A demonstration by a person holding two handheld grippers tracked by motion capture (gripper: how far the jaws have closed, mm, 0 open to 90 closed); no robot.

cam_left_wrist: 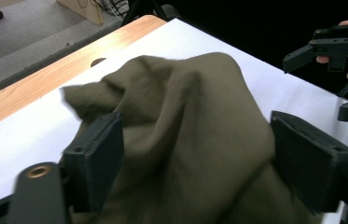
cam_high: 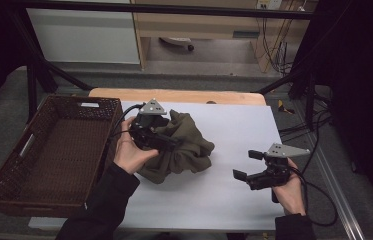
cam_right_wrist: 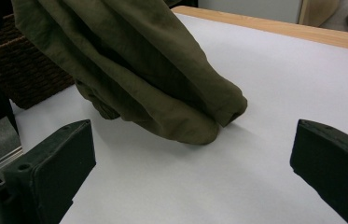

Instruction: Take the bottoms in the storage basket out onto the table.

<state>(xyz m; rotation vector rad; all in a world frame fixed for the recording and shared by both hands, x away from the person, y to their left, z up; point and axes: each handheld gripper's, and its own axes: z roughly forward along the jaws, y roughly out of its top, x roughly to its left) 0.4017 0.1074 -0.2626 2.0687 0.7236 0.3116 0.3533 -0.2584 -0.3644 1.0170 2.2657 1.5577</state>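
Grey floor (cam_high: 214, 62), wooden desk (cam_high: 194, 25) beyond, dark black surroundings.

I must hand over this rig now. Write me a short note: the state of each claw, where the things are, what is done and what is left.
Left claw: jaws wide apart around the bunched olive-green cloth, which fills the gap between them; a firm grip is not shown.
Right claw: open, holds nothing, above the white table to the right of the cloth.
Cloth: crumpled in a heap at the middle of the table, its lower edge touching the surface.
Brown woven basket: at the table's left edge, nothing inside.
Done: left claw has reached the cloth.
Left, probably: close on the cloth and move it, likely into the basket.
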